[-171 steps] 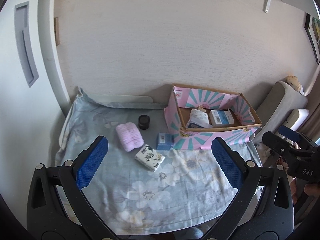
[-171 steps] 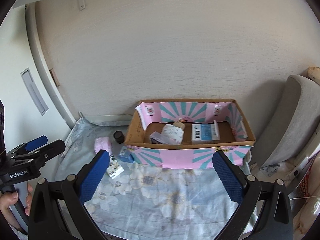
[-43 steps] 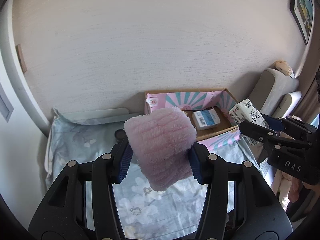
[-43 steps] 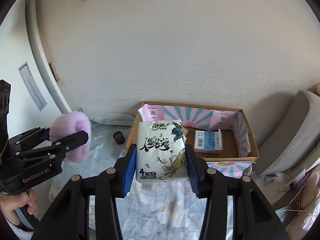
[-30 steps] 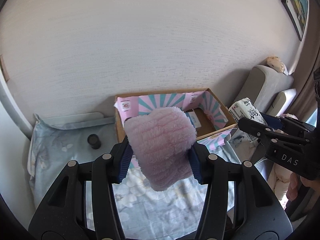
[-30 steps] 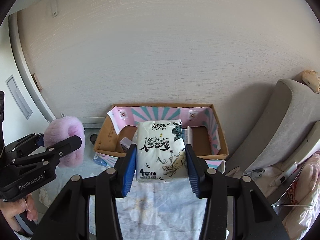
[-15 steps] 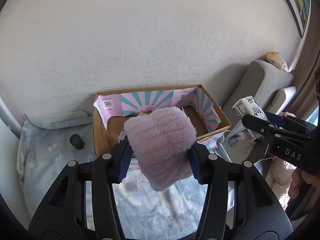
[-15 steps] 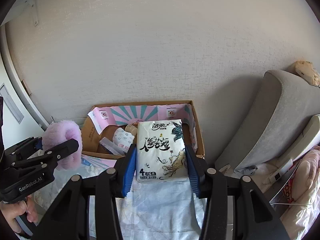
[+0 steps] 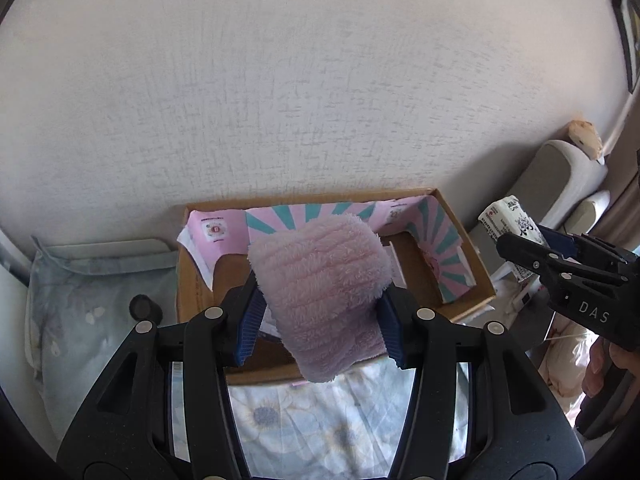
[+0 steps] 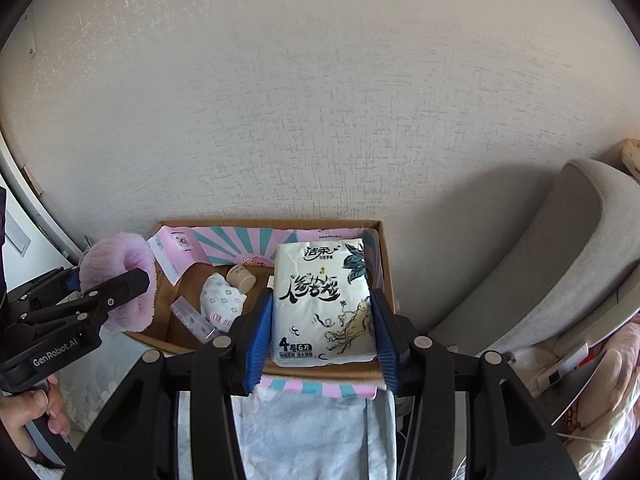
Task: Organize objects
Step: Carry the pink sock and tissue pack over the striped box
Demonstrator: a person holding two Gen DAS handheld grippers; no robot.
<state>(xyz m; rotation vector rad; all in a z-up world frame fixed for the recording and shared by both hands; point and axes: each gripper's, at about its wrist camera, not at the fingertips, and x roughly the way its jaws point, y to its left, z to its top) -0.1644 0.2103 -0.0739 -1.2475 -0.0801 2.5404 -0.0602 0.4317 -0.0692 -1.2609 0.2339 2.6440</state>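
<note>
My left gripper (image 9: 320,326) is shut on a fluffy pink towel roll (image 9: 320,296) and holds it above the front of the open cardboard box (image 9: 468,240) with pink and teal lining. My right gripper (image 10: 320,344) is shut on a white tissue pack (image 10: 324,304) with black writing, held over the box's right end (image 10: 386,264). The pink roll also shows at the left of the right wrist view (image 10: 120,276). The tissue pack shows at the right of the left wrist view (image 9: 510,220).
Inside the box lie a white patterned pouch (image 10: 222,300), a small beige jar (image 10: 241,278) and a clear case (image 10: 192,318). A small black jar (image 9: 142,307) stands on the floral cloth (image 9: 320,412) left of the box. A grey cushion (image 10: 560,256) is at the right.
Both grippers were open and empty at first, with the roll and pack on the cloth. Now each holds its item, and both have moved closer over the box.
</note>
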